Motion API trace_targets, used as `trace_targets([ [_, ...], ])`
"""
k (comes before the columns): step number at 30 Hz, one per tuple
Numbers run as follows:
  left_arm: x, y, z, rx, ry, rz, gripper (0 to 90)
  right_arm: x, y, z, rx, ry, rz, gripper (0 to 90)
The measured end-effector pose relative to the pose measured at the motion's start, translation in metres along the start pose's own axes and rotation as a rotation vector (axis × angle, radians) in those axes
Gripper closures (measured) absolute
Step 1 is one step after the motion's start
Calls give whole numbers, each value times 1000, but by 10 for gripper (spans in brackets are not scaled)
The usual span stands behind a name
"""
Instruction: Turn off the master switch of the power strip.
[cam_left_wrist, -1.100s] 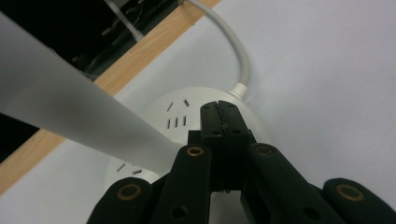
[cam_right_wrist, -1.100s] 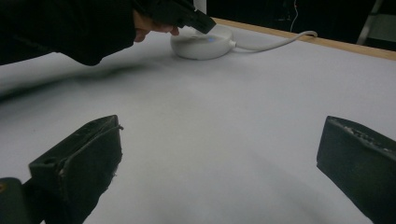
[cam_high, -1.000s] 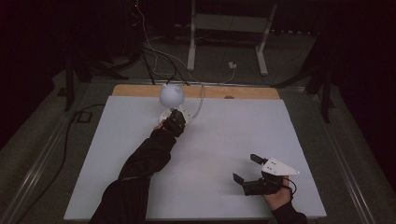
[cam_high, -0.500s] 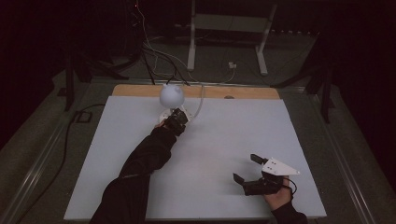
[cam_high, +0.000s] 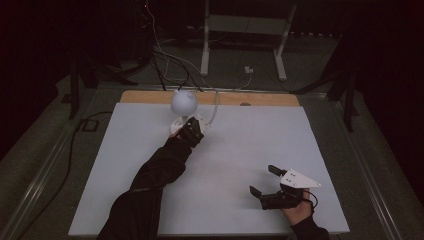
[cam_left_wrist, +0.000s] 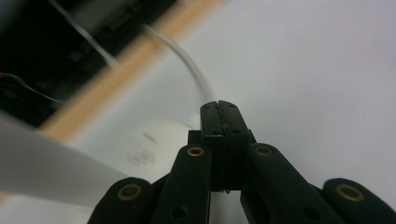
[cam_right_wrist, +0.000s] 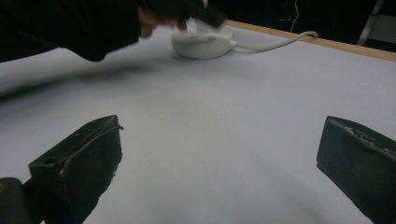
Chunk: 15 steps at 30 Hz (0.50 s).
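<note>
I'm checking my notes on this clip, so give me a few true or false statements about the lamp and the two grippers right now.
1. The right gripper has its jaws wide apart. True.
2. The left gripper is open. False: its jaws are shut together.
3. The right gripper holds the white cable. False: it holds nothing.
4. The lamp stands near the table's far edge. True.
5. The left gripper is by the lamp's base. True.

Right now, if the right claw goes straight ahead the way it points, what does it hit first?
Probably nothing close: the open right claw faces bare white tabletop. Farther along, the white lamp base and the left arm's sleeve lie roughly in line, though depth is hard to judge.
</note>
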<state>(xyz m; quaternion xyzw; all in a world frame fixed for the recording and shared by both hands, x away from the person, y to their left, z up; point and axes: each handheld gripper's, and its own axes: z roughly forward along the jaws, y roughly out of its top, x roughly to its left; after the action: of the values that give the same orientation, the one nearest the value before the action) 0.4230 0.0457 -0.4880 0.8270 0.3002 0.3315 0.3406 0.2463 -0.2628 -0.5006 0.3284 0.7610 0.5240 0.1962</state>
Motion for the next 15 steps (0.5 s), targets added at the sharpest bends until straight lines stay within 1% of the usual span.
trace_targets([
  [1,5,3,-4,-14,8,-8,900,-1,0,0,-2,-2,5,0],
  [2,9,5,-8,-18,28,-8,900,-2,0,0,-3,-1,11,0],
  [3,13,5,-11,-15,22,-13,900,-2,-1,0,-2,-1,13,0],
  [5,16,4,-14,-11,33,3,900,-2,0,0,-2,2,11,0],
  [7,19,0,-15,-3,28,-10,900,-1,0,0,-2,3,8,0],
  [9,22,-4,-14,-4,5,-51,900,-1,0,0,-3,3,2,0],
  [10,22,-6,-15,-7,-7,-61,900,0,0,0,-4,2,2,0],
  [11,22,-7,-17,-16,-33,-74,900,0,0,0,-5,0,3,0],
  [12,22,-8,-18,-18,-43,-80,900,0,1,-1,-7,-1,5,0],
  [13,23,-8,-21,-21,-43,-87,900,-1,1,-1,-8,-2,6,0],
  [15,26,-7,-27,-35,-64,-128,900,-2,0,-1,-7,-3,8,0],
])
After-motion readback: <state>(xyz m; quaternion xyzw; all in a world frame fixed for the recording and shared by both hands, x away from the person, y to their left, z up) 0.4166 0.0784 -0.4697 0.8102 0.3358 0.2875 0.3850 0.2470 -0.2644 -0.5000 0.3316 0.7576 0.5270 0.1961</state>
